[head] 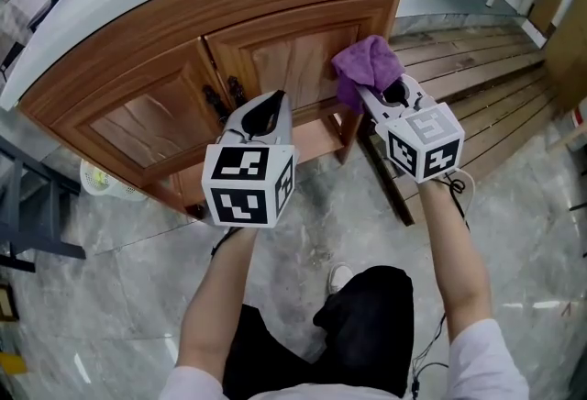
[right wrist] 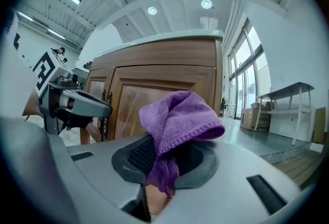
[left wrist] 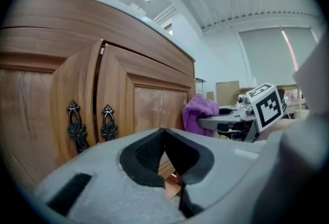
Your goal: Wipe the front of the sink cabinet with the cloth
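Before the sink cabinet (head: 183, 17), we are carrying the left gripper (head: 273, 100) pinched together on nothing and the right gripper (head: 374, 98) clamping the purple cloth (head: 367, 66) just beside the right door (head: 284, 50), likely about to press in and wipe.

Nothing here can be read, no word, number or brand, and the only printed marks are black-and-white square patterns on the left cube (head: 248, 184) and the right cube (head: 424, 143) in front of the cabinet (head: 275, 50), spelling nothing.
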Motion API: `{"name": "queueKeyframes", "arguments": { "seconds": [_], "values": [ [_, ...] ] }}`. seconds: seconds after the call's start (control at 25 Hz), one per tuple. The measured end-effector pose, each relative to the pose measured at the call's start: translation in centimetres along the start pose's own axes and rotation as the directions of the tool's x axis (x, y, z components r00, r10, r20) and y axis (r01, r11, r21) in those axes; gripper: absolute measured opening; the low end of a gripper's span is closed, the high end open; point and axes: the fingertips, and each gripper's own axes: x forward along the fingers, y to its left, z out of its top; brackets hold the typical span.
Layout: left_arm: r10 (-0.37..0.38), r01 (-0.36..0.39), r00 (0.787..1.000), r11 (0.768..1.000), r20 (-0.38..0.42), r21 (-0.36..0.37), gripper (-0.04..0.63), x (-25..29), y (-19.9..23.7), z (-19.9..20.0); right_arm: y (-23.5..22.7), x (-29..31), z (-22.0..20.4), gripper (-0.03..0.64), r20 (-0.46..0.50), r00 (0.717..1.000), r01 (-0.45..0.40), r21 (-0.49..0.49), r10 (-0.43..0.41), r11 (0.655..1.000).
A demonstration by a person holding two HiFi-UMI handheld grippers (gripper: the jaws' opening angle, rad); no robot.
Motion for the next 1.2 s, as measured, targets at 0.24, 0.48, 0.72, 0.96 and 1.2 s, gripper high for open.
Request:
{"name": "queueKeyframes", "arguments": {
  "seconds": [0.24,0.48,0.72,0.96,1.2],
  "values": [
    [0.006,-0.006,1.000,1.000,-0.004,-0.004,0.005,0.0,0.2,-0.3,-2.0,-0.2,-0.5,0.072,-0.013,0.999,0.039,-0.002,-0.039,0.999],
    [0.011,-0.011,1.000,1.000,-0.006,-0.010,0.005,-0.6,0.2,-0.6,-0.7,-0.9,0.5,0.072,0.000,1.000,0.014,-0.008,-0.014,1.000],
    [0.038,-0.038,0.999,0.999,0.005,-0.023,0.005,-2.5,1.4,-0.5,3.5,-1.6,3.5,0.072,0.053,0.996,-0.069,-0.009,0.070,0.998],
    [0.076,-0.074,0.996,0.996,0.037,-0.049,0.005,-5.2,3.1,-0.1,8.5,-1.7,6.7,0.072,0.111,0.978,-0.175,-0.005,0.175,0.985],
    [0.149,-0.147,0.988,0.988,0.041,-0.055,0.005,-8.7,5.8,-0.6,15.0,-0.7,9.1,0.072,0.125,0.940,-0.314,-0.050,0.318,0.948]
  ]
}}
